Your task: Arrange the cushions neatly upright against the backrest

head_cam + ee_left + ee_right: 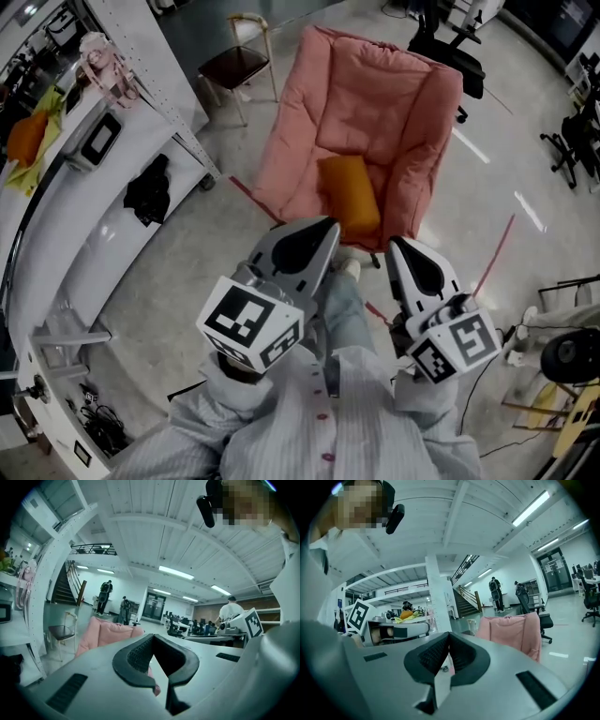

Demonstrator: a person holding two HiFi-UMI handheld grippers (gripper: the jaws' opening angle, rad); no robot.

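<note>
A pink padded chair (pixel 370 122) stands on the floor ahead of me, and an orange cushion (pixel 350 192) lies tilted on its seat. My left gripper (pixel 328 226) and right gripper (pixel 395 246) are held side by side just short of the chair's front edge, both shut with nothing in them. In the left gripper view the jaws (pixel 153 637) are closed and the pink chair (pixel 105 634) shows beyond them. The right gripper view shows its jaws (pixel 448 634) closed too, with the chair (pixel 513 632) ahead on the right. The orange cushion is hidden in both gripper views.
A long white counter (pixel 94 206) with a black object (pixel 148 190) runs along the left. A small dark-seated chair (pixel 236 66) stands behind the pink chair's left, a black office chair (pixel 455 52) behind its right. Red tape lines (pixel 497 248) mark the floor. People (pixel 105 595) stand far off.
</note>
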